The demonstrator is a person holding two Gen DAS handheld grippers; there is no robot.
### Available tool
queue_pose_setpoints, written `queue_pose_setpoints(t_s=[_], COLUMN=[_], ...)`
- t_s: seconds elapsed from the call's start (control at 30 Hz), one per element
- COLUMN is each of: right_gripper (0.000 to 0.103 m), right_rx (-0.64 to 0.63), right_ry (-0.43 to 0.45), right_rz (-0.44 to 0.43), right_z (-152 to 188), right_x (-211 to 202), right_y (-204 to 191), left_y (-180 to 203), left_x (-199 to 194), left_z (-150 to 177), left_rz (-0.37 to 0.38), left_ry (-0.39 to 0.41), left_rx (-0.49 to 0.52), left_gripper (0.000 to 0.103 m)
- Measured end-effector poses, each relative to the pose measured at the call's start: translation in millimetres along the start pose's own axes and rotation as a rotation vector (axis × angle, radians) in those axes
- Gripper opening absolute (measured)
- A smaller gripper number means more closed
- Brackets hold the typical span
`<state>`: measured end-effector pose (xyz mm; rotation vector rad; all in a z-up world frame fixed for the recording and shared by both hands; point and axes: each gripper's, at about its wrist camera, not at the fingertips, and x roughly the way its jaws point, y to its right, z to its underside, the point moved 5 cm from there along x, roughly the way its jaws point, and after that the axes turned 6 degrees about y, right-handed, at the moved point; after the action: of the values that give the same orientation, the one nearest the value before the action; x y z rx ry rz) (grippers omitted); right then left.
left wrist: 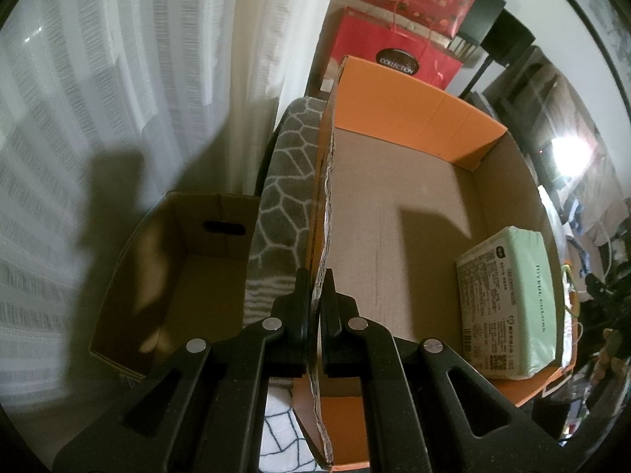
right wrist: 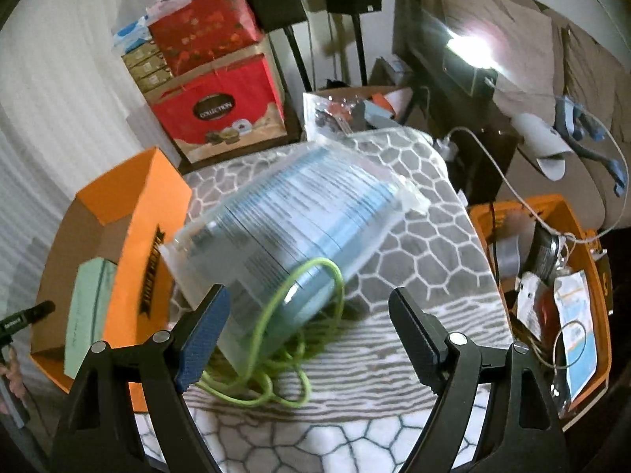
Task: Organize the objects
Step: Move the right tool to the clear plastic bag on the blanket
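Observation:
My left gripper [left wrist: 317, 287] is shut on the torn side wall of an orange cardboard box [left wrist: 414, 114]. A pale green packet [left wrist: 508, 303] lies inside the box at its right side. In the right wrist view the same orange box [right wrist: 138, 213] stands at the left with the green packet [right wrist: 84, 315] in it. My right gripper [right wrist: 311, 303] is open over a clear bag of blue disposable cups [right wrist: 292, 213] that lies tilted on the grey patterned blanket [right wrist: 426, 236]. A green cord [right wrist: 276, 362] is coiled under and around the bag's near end.
A plain brown box [left wrist: 185, 272] stands left of the orange one, against white curtains [left wrist: 118, 79]. Red gift boxes [right wrist: 217, 90] are stacked behind. An orange bin [right wrist: 599, 315] full of cables and packets sits at the right. Speaker stands [right wrist: 355, 31] and a dark cabinet [right wrist: 453, 90] are behind.

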<state>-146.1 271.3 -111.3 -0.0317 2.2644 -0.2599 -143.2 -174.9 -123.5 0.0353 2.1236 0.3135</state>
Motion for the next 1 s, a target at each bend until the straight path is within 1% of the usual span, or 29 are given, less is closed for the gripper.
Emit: queue_pose_setpoints(t_s=[0.1,0.23,0.5,0.63,0.77,0.83,0.97,1.0], right_gripper=[0.084,0.084,0.084,0.084,0.082,0.079,0.060,0.059], right_rx=[0.021,0.033,0.146,0.221,0.301,0.336,0.401,0.406], right_ry=[-0.029,-0.044,-0.042,-0.048,-0.051,-0.055,-0.068,-0.068], right_rz=[-0.032,-0.032,-0.081,-0.125,-0.190,-0.218,-0.313,-0.322], right_z=[8.6,13.1,-3.8,-11.0,-17.1,-18.5,-21.0,-22.2], right_x=[5.7,12.3,30.2,44.0,56.0,61.6,69.9,70.9], right_y=[3.3,8.9,35.3,49.0,57.7,60.1,58.6,57.5], left_y=[1.3,2.7,2.3,1.4,1.5,1.5,0.7,0.0], left_x=[-0.4,-0.6,-0.3,-0.3,-0.2,-0.2,0.1,0.6], left_z=[0.6,1.6,1.7,1.5,1.4,1.4,1.3,1.2], left_rz=[-0.002,-0.007,-0.007,-0.008,-0.008,-0.008,-0.010,-0.011], left_ry=[0.000,0.001,0.002,0.000,0.000,0.000,0.000,-0.001], left_rx=[-0.002,0.000,-0.004,-0.003,-0.004,-0.004,-0.003,-0.003], left_gripper=[0.004,0.004,0.004,0.004,0.004,0.004,0.004,0.004])
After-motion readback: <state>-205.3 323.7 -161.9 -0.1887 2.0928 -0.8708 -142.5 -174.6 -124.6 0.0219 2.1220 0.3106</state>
